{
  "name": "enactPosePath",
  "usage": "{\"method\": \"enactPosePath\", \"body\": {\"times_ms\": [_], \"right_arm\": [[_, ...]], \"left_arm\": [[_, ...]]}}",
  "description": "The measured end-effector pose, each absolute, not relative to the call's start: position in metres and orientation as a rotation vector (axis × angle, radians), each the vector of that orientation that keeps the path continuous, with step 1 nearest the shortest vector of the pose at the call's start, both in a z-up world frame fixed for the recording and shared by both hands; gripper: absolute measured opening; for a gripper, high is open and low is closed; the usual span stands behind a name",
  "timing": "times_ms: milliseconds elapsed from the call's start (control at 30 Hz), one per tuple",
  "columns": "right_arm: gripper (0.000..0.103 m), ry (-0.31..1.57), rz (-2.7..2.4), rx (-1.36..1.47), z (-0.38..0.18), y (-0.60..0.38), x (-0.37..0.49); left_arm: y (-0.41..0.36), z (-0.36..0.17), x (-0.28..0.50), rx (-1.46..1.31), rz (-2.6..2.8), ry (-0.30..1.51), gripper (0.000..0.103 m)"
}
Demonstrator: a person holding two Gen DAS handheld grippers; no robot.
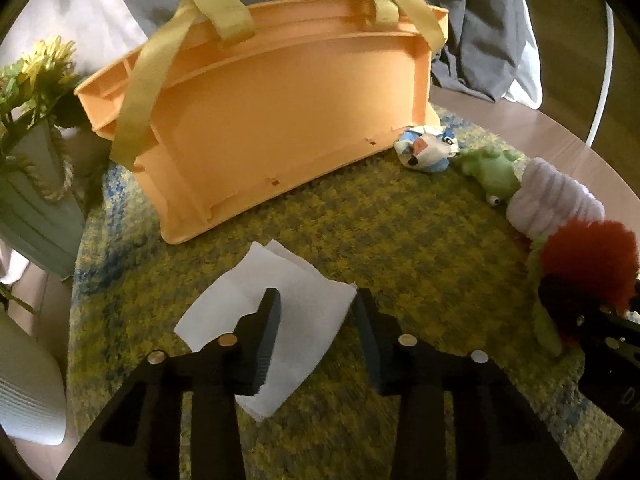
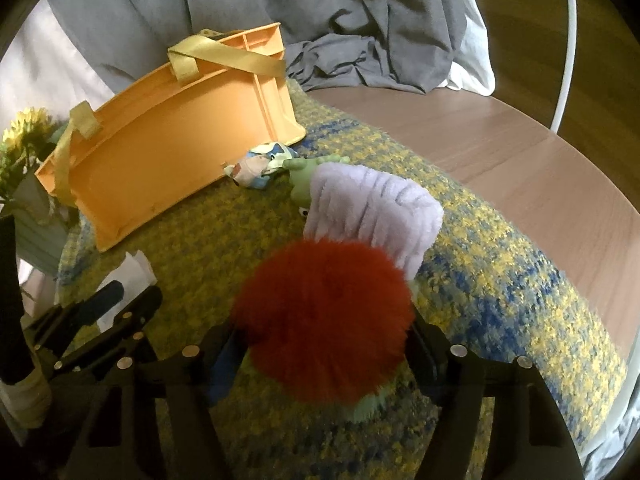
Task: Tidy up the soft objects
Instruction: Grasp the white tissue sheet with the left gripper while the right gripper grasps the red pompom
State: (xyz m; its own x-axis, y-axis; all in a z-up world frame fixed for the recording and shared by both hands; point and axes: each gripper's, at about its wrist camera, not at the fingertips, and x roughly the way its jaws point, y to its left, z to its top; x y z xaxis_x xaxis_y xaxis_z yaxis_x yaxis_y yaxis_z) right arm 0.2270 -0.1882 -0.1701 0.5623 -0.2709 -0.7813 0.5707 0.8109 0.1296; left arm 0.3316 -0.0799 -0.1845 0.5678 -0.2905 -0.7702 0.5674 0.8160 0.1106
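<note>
The left gripper (image 1: 316,312) hangs over the white tissue (image 1: 260,320) on the yellow-blue mat (image 1: 400,240), jaws apart astride its right edge. At its three o'clock the right gripper (image 2: 324,344) has jaws around the red pompom toy (image 2: 324,320); whether they press it I cannot tell. Beyond, at one o'clock, lie a lilac cloth (image 2: 372,208), green frog (image 1: 492,172) and blue-white toy (image 1: 428,148). Farthest, at twelve, stands the orange basket (image 1: 280,120).

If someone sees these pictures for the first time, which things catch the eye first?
The orange basket with yellow straps stands at the back of the yellow-blue mat. A fluffy red pompom sits between the right gripper fingers. A white tissue lies on the mat under the left gripper.
</note>
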Motion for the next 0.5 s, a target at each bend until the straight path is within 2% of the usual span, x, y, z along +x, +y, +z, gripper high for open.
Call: {"method": "enactPosePath", "body": {"times_ms": [167, 233, 333, 500], "right_arm": [[0.063, 0.841, -0.512, 0.392, -0.172, -0.191, 0.23], [0.054, 0.853, -0.503, 0.399, -0.173, -0.193, 0.231], [0.047, 0.867, -0.478, 0.428, -0.176, -0.197, 0.23], [0.042, 0.857, -0.441, 0.42, -0.169, -0.192, 0.227]], "left_arm": [[-0.081, -0.185, 0.333, 0.352, -0.519, 0.835, 0.021], [-0.079, -0.185, 0.333, 0.329, -0.526, 0.842, 0.015], [-0.078, -0.183, 0.331, 0.312, -0.536, 0.849, 0.007], [-0.074, -0.174, 0.323, 0.284, -0.54, 0.831, 0.007]]}}
